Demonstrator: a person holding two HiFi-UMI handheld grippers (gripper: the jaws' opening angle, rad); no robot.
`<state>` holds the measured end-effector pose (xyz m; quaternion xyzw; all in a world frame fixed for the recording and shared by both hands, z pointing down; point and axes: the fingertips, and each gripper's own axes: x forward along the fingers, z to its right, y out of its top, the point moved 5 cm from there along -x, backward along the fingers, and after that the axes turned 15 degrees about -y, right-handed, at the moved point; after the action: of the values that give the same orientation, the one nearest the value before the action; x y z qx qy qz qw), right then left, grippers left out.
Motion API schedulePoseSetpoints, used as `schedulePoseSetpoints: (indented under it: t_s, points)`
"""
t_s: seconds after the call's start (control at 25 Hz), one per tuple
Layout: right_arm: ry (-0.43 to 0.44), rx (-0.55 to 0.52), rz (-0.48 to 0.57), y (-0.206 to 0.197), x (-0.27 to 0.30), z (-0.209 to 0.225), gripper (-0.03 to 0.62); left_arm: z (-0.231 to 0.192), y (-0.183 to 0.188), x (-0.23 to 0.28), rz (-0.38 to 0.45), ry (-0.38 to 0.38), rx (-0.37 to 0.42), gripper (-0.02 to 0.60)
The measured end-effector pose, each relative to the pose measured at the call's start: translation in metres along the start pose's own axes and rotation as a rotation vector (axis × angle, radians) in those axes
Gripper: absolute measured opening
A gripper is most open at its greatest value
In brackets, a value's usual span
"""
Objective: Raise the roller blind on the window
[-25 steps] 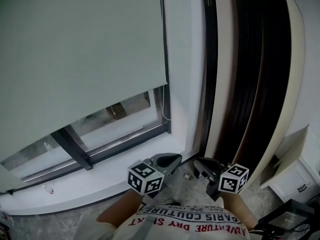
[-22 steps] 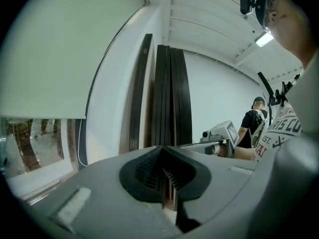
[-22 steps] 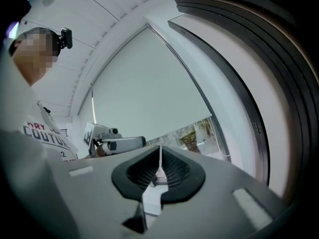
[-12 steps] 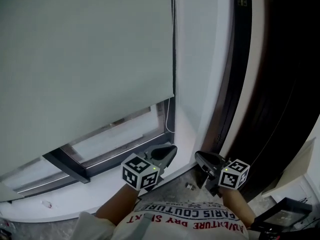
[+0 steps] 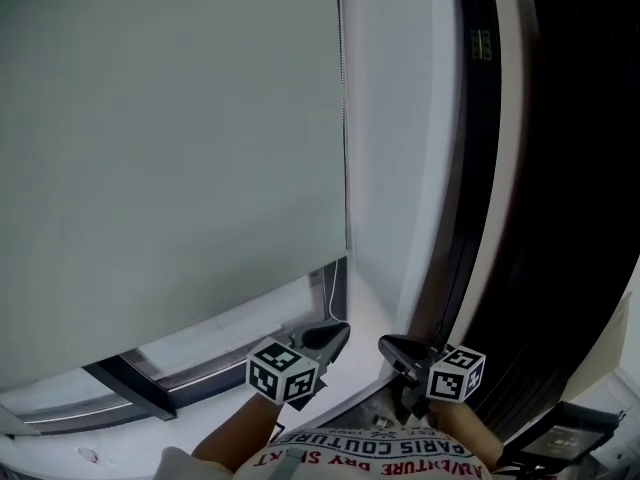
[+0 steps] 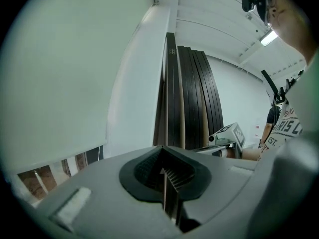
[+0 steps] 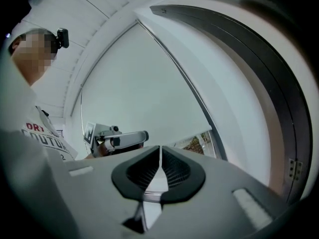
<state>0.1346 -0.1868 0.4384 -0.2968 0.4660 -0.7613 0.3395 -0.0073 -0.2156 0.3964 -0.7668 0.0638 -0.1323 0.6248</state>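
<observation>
Your left gripper [image 5: 337,331] is closed, its jaws pressed together with nothing between them. It sits low and near you, pointing toward the bottom right corner of the window. Your right gripper [image 5: 386,346] is just beside it on the right, its jaws likewise drawn together and empty, with only a hairline slit between them. The two grippers are apart from each other and touch nothing. Farther off, the pale roller blind [image 5: 170,168] covers nearly all of the window, leaving a narrow strip of glass [image 5: 225,336] bare under its bottom edge. A thin cord [image 5: 343,148] hangs along the blind's right edge, beside the white wall [image 5: 395,188]. Right of that wall stand dark panels [image 5: 560,228].
</observation>
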Motion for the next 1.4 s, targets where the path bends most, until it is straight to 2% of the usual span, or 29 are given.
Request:
schedulePoseSetpoints:
  t_s: [0.28, 0.44, 0.64, 0.84, 0.88, 0.92, 1.04, 1.12, 1.4]
  points:
    - [0.042, -0.013, -0.003, 0.042, 0.023, 0.034, 0.015, -0.021, 0.021, 0.045, -0.027, -0.005, 0.005, 0.003]
    - [0.055, -0.03, 0.004, 0.053, 0.031, 0.033, 0.015, -0.036, 0.038, 0.046, -0.024, 0.007, 0.045, 0.003]
    - [0.063, -0.031, -0.001, 0.051, 0.039, 0.037, 0.016, -0.066, 0.072, 0.053, 0.0, 0.046, 0.118, 0.003]
    - [0.052, -0.013, -0.011, 0.043, 0.041, 0.053, 0.017, -0.085, 0.106, 0.08, 0.027, 0.037, 0.17, 0.005]
    - [0.049, -0.01, -0.01, 0.042, 0.04, 0.055, 0.017, -0.088, 0.115, 0.086, 0.031, 0.041, 0.186, 0.009]
    - [0.047, -0.007, -0.008, 0.041, 0.039, 0.056, 0.017, -0.091, 0.123, 0.091, 0.035, 0.047, 0.199, 0.052]
    - [0.044, 0.005, -0.007, 0.038, 0.039, 0.062, 0.017, -0.105, 0.144, 0.106, 0.055, 0.082, 0.224, 0.092]
    - [0.039, 0.017, -0.011, 0.035, 0.038, 0.067, 0.017, -0.115, 0.154, 0.112, 0.073, 0.12, 0.237, 0.097]
    - [0.012, 0.064, -0.015, 0.029, 0.032, 0.087, 0.017, -0.151, 0.162, 0.122, 0.076, 0.231, 0.237, 0.114]
